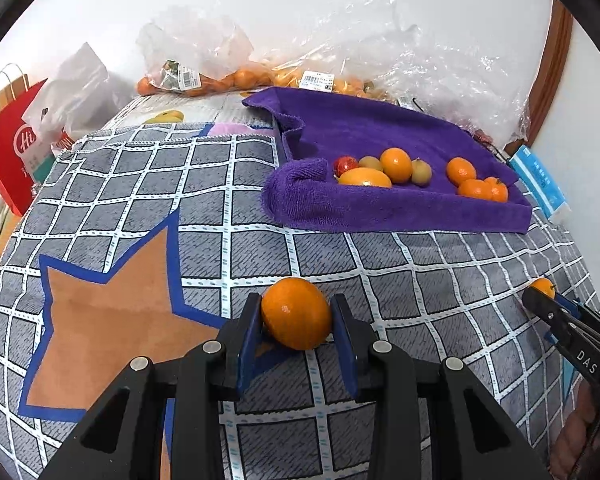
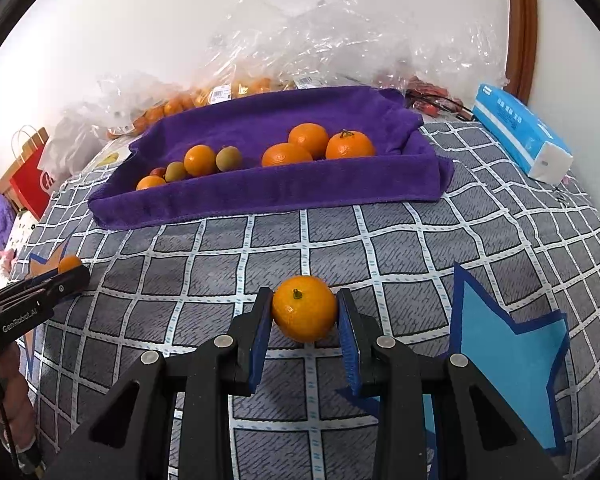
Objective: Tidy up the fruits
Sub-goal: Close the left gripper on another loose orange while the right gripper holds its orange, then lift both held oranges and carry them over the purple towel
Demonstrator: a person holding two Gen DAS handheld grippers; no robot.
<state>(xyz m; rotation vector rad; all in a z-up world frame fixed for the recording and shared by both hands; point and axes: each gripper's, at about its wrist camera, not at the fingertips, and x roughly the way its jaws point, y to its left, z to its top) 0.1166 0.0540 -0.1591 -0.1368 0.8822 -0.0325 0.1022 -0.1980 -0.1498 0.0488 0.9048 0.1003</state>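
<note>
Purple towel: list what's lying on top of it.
On the purple towel: three oranges grouped at the right; at the left another orange, two greenish-brown fruits, a yellow-orange fruit and a red one. The front fold hides their undersides.

Checked cloth [image 2: 300, 240] lies bare before the purple towel [image 2: 260, 192]; its raised front fold bars entry.
</note>
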